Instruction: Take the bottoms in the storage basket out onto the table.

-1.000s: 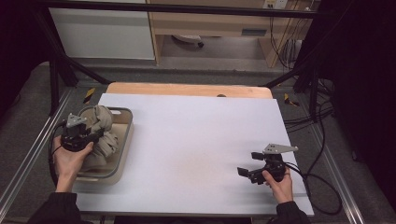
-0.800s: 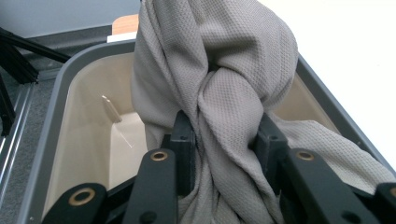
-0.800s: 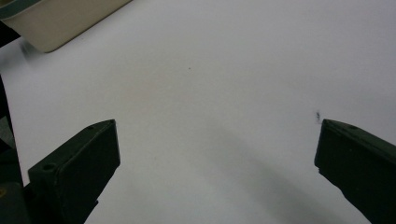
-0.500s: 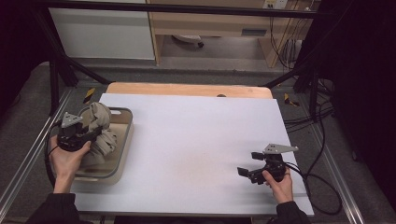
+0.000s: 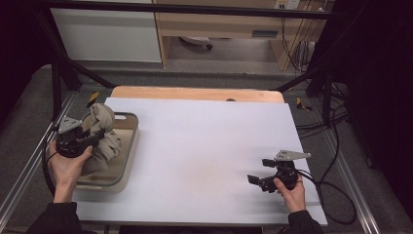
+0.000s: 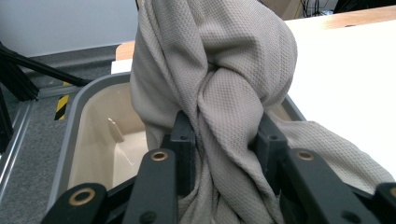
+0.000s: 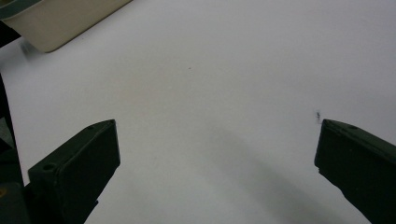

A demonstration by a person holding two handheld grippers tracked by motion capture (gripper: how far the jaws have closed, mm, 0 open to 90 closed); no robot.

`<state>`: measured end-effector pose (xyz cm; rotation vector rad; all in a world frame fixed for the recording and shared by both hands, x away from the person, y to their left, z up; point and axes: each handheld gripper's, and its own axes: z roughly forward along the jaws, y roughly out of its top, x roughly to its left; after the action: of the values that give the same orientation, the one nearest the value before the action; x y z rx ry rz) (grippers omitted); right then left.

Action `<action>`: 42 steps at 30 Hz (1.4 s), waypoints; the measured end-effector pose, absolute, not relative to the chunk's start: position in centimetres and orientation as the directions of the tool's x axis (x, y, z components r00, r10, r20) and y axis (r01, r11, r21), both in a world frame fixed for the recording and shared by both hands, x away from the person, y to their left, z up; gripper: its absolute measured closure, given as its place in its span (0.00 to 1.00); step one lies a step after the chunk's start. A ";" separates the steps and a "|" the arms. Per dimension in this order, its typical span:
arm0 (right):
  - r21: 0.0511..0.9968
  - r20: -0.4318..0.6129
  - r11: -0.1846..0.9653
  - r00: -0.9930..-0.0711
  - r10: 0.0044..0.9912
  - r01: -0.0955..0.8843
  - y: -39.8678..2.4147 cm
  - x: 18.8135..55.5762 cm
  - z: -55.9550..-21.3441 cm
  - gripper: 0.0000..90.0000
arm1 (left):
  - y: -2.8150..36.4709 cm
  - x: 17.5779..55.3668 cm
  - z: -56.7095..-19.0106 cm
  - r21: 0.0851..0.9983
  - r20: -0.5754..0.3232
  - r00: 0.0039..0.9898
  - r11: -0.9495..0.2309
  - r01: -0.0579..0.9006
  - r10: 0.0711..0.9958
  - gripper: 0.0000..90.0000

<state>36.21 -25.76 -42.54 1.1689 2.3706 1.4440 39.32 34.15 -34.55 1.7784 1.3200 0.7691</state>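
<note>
Beige cloth (image 6: 219,93) bunched between my left gripper (image 5: 80,139) jaws over the tub (image 5: 127,146), so I lift straight and clear the rim, right gripper (image 5: 265,173) wide open, empty.

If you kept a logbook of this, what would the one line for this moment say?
left gripper: shut on beige cloth, bunch raised over tub | right gripper: open, nothing between jaws, above white table

no readable text, labels, brands or numbers anywhere
</note>
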 end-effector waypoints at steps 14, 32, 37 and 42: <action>0.801 0.270 0.242 -0.691 0.671 0.548 -25.7 36.2 -42.6 0.01 | 34.3 38.9 -33.8 0.881 0.011 0.273 -0.139 0.453 0.962 0.74; 0.801 0.270 0.242 -0.692 0.670 0.548 -25.7 36.2 -42.6 0.01 | 33.8 38.4 -32.7 0.911 -0.001 0.284 -0.116 0.396 0.959 0.74; 0.801 0.271 0.241 -0.691 0.670 0.548 -25.7 36.2 -42.5 0.01 | 33.7 38.2 -32.4 0.919 -0.006 0.287 -0.107 0.379 0.958 0.74; 0.801 0.269 0.243 -0.693 0.669 0.547 -25.7 36.2 -42.6 0.01 | 33.6 38.3 -32.0 0.924 -0.016 0.291 -0.096 0.369 0.957 0.74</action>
<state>36.22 -25.72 -42.57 1.1676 2.3731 1.4447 38.26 33.55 -32.04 1.6434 1.2321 0.8051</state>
